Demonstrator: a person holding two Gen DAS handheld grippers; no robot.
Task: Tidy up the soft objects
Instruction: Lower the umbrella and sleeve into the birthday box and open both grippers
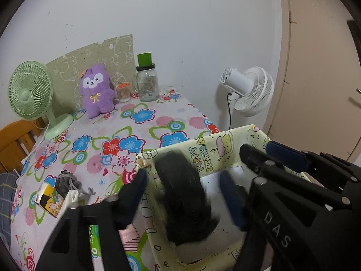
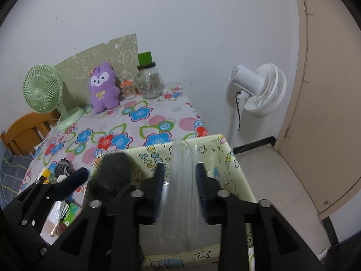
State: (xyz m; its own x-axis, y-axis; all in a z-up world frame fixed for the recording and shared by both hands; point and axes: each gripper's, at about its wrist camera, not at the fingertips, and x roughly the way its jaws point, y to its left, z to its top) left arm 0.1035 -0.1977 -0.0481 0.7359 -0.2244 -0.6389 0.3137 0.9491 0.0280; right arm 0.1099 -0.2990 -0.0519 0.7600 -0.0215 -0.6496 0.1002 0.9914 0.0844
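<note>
Hand-held gripper on the left (image 1: pixel 182 189) is standing with its jaws spread wide over the near-left corner of the yellow-green birthday-print fabric bin (image 1: pixel 227 144); one pad is sitting outside the bin wall, the other inside it. Between them a black furry soft object (image 1: pixel 182 194) is dropping or lying loose in the bin, blurred, with neither pad pressing on it. To its right, the right hand-held gripper (image 2: pixel 179 192) is hovering over the same bin with its jaws parted part-way; a pale, streaked blur, possibly a clear bag, is showing between the pads, and I cannot tell what it is or whether it is touching them.

Judging by this, the step in hand is the release of soft items into the bin. Other soft things are waiting on the flowered table (image 1: pixel 144 133): a grey drawstring pouch (image 1: pixel 66 181) near the left edge and a purple plush toy (image 1: pixel 97 91) at the far side beside a glass jar (image 1: pixel 147 85). The next move is likely calling for lifting both grippers clear of the bin walls, then reaching left toward the pouch.
</note>
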